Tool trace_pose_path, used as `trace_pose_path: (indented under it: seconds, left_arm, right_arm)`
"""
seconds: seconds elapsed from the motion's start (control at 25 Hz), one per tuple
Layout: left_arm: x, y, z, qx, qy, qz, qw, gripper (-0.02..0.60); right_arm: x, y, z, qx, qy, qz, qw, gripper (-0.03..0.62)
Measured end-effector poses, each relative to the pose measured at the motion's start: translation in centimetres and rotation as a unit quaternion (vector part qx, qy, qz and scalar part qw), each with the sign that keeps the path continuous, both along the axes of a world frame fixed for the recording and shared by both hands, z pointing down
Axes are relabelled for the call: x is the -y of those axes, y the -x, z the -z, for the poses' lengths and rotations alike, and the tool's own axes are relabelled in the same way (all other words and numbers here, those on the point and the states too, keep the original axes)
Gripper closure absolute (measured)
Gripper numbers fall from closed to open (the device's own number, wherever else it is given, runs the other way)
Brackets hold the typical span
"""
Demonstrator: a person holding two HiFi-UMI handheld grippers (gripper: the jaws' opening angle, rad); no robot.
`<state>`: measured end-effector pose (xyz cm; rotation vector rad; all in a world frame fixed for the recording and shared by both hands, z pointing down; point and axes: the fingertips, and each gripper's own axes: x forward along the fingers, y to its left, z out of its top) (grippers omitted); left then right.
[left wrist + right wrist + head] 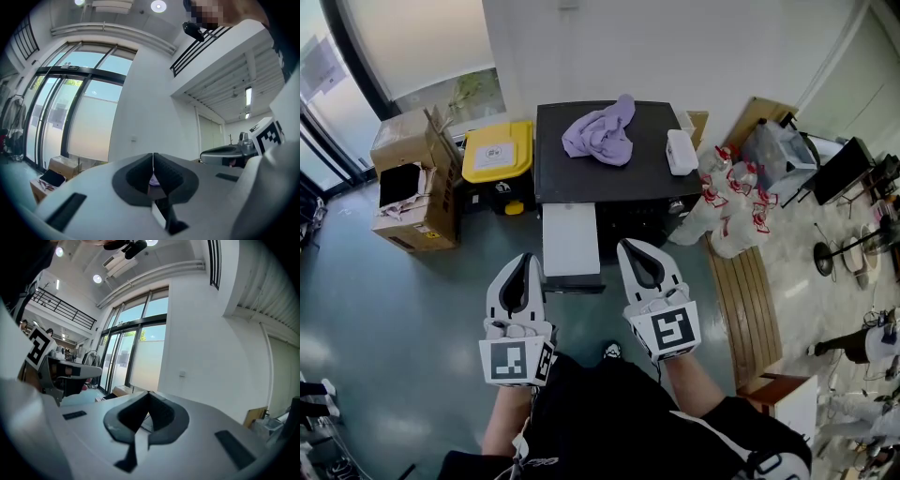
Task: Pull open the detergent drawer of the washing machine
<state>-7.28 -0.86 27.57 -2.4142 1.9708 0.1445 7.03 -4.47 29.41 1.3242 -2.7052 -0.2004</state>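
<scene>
I see the washing machine [609, 183] from above, a dark box against the white wall, with a crumpled purple cloth [602, 129] and a small white object [680, 152] on its top. The detergent drawer [571, 239] juts out of the left part of the machine's front. It is a flat white rectangle with a dark strip along its near end, and it already stands well out toward me.

My left gripper [525, 255] is just to the left of the drawer's near end and my right gripper [628, 244] just to the right, with the drawer between them. I cannot tell whether either touches it. Both point level toward the machine. Each gripper's jaws are pressed together with nothing between the pads.

A yellow-lidded bin [497, 150] and a cardboard box [412, 178] stand left of the machine.
</scene>
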Motion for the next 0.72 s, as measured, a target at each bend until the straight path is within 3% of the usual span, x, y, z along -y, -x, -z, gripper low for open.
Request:
trace_pose_path:
  seconds: [0.72]
  left_arm:
    - [0.0, -0.5, 0.1, -0.001, 0.004, 0.0, 1.0, 0.557]
  right_arm:
    - [0.0, -1.1, -0.1, 0.009, 0.007, -0.004, 1.0, 0.586]
